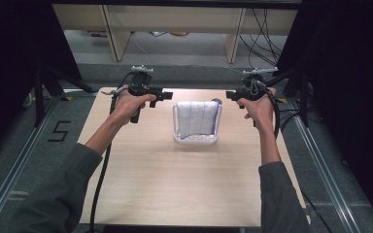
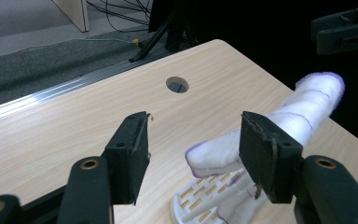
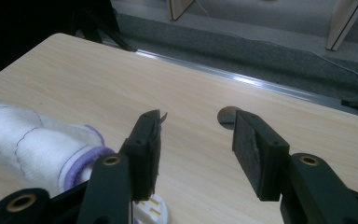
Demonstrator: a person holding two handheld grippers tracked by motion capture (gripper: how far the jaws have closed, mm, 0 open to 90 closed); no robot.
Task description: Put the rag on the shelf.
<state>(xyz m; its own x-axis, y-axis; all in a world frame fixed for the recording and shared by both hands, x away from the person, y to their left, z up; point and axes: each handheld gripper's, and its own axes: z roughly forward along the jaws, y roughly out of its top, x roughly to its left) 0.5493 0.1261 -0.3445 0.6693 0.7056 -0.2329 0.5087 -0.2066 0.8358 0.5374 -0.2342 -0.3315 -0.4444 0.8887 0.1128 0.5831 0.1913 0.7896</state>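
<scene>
Nearest the camera in the high view, two grey-sleeved forearms come in from the 6 o'clock edge and reach across the pale wood surface (image 1: pixel 175 184). At mid-depth a white slatted basket (image 1: pixel 196 139) sits on the surface, a little toward 1 o'clock from its middle. A white towel with purple stitching (image 1: pixel 197 117) lies folded over the basket, covering most of it and hanging past its far rim.

The left gripper (image 1: pixel 166 94) hovers at about 10 o'clock from the basket, near it but apart, its fingers pointing toward 3 o'clock. In the left gripper view its fingers (image 2: pixel 131 154) stand fairly wide with nothing between them; the towel (image 2: pixel 303 109) lies beyond the right-hand finger, and the slatted basket (image 2: pixel 200 198) shows low at 6 o'clock.

The right gripper (image 1: pixel 229 95) hovers at about 2 o'clock from the basket, also apart, its fingers pointing toward 9 o'clock at the other gripper. In the right gripper view its fingers (image 3: pixel 145 154) are parted to a middling width around bare surface; the towel's purple-edged end (image 3: pixel 37 144) lies at 9 o'clock, outside the gap.

Farther off, a round hole (image 2: pixel 177 84) pierces the surface near its far edge. Beyond the edge lie grey floor, a metal rail (image 3: pixel 261 84) and black cables.
</scene>
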